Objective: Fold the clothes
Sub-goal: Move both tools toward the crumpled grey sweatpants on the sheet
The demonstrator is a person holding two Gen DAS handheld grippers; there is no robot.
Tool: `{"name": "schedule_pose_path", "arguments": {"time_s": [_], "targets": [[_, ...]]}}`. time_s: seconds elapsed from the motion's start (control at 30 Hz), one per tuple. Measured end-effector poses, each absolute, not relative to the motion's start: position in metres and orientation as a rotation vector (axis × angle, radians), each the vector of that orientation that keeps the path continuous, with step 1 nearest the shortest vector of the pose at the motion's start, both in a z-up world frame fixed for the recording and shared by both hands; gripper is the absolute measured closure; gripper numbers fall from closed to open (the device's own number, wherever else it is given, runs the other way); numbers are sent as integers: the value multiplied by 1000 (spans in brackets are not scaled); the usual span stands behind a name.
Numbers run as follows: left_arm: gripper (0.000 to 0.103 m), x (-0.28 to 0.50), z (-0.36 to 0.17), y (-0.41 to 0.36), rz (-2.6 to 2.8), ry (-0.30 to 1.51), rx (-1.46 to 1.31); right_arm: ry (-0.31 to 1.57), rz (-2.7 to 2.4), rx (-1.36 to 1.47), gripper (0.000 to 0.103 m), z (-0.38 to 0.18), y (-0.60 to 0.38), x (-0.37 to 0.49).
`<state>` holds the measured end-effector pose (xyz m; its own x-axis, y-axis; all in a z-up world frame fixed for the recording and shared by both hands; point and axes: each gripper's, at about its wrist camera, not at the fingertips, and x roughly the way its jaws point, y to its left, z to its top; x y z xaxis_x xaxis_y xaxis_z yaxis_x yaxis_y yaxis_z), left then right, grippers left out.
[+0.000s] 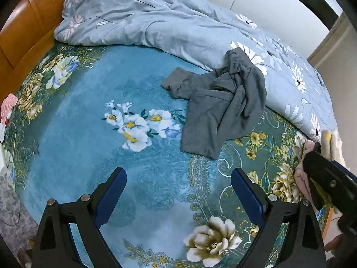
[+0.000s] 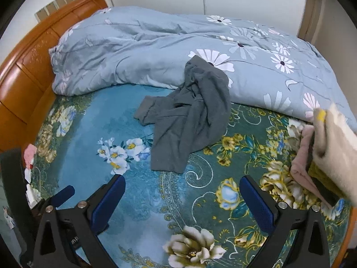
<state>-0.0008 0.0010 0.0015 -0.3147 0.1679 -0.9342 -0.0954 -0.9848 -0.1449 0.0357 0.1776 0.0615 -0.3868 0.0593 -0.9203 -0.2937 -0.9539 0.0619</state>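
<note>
— Both claws hung empty over the bed: the left claw [image 1: 178, 192] spread wide, the right claw [image 2: 181, 201] just as wide, neither grasping anything.

— And the crumpled dark grey cotton garment [image 1: 221, 109]?

— It lay in a heap on the teal floral bedspread [image 1: 89, 138], its far end draped against the pale blue daisy-print duvet [image 1: 138, 15], well ahead of the fingers.

— So no folding was done?

— None that showed; by my judgement spreading it flat and every fold remained.
</note>
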Motion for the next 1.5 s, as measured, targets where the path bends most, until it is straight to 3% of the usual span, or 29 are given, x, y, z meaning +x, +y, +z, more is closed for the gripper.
{"name": "schedule_pose_path", "arguments": {"time_s": [0.13,0.63,1.2,1.5], "targets": [[8,-2,3,3,2492,13,-1729,332,2484,-1617,0,57,177,30],[8,-23,-18,9,2448,52,-1832,397,2517,-1695,0,12,174,-8],[8,-83,-42,-34,2266,89,-1787,352,2385,-1643,0,9,132,-43],[8,-115,-58,-63,2151,11,-1781,329,2260,-1640,0,7,103,-72]]}}
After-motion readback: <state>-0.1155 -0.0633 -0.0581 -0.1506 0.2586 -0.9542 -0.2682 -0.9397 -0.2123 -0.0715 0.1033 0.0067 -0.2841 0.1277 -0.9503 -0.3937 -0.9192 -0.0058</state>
